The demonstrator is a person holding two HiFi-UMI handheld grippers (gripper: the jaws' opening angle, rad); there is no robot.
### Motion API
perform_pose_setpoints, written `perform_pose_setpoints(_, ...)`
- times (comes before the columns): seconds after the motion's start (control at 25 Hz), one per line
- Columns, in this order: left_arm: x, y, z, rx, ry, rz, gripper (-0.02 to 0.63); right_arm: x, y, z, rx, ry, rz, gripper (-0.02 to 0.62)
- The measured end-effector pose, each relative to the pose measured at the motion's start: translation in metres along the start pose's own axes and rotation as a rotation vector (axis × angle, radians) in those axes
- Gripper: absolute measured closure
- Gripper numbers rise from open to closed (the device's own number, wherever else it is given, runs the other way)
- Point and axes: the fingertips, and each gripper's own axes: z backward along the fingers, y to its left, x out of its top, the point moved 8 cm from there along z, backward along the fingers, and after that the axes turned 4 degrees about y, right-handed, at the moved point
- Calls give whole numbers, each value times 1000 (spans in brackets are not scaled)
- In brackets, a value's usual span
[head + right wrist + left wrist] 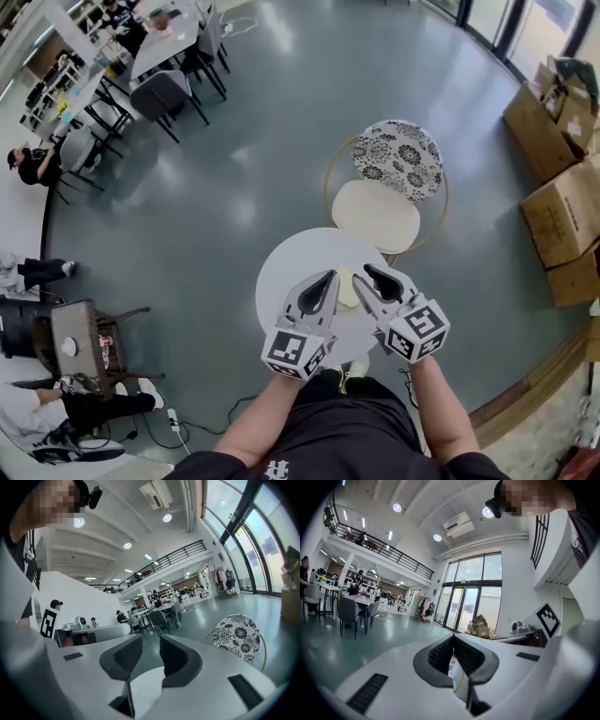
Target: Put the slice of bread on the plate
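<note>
Here, one pale yellowish slice of bread [348, 289] shows half-hidden mid round white table [281, 267]; my left gripper [329, 277] is closed empty, my right gripper [368, 273] narrowly apart, empty.

Bright, even daylight pours through the tall windows [471, 592]; round ceiling lamps [397, 507] glare, the glossy floor [281, 141] mirrors them, and fisheye bending darkens both gripper views' corners
</note>
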Motion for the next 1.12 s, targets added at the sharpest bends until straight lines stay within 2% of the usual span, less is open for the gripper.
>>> perform_pose_setpoints(0.56, 38, -33, 8, -34, -39, -47, 598, 37, 13, 17, -26, -73, 58, 588)
perform_pose_setpoints(1.12, 47, -65, 27, -21, -86, -62, 600, 49, 31, 53, 0, -116, 115, 589)
